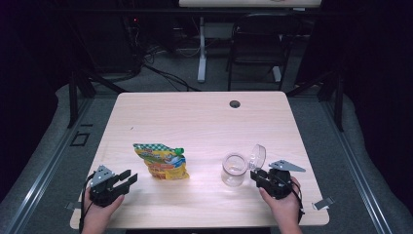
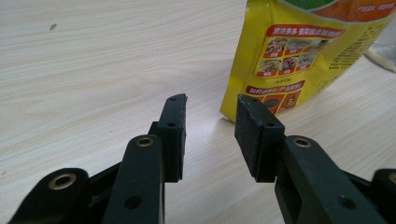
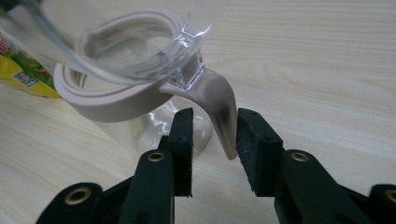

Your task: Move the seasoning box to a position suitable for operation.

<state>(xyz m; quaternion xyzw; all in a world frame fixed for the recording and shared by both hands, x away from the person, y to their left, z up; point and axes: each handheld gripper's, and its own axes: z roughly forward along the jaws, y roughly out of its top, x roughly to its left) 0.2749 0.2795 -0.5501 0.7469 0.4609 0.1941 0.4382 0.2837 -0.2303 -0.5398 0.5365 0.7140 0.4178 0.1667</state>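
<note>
The left gripper (image 1: 127, 178) rests near the table's (image 1: 204, 112) front-left corner, its jaws half open with nothing between them, aimed at the pouch (image 1: 163, 161). In the left gripper view the pouch (image 2: 299, 56) lies just ahead and to the right of the fingertips, apart from them. Right of the pouch stands the clear jar (image 1: 234, 170), its hinged lid (image 1: 256, 156) flipped up. The right gripper (image 1: 255, 175) sits just beside the jar's right side. In the right gripper view the jar's pink tab (image 3: 219, 109) hangs between the half-open jaws, close against the right pad (image 3: 250, 144); whether it touches is unclear, and the left pad stands clear of it.
</note>
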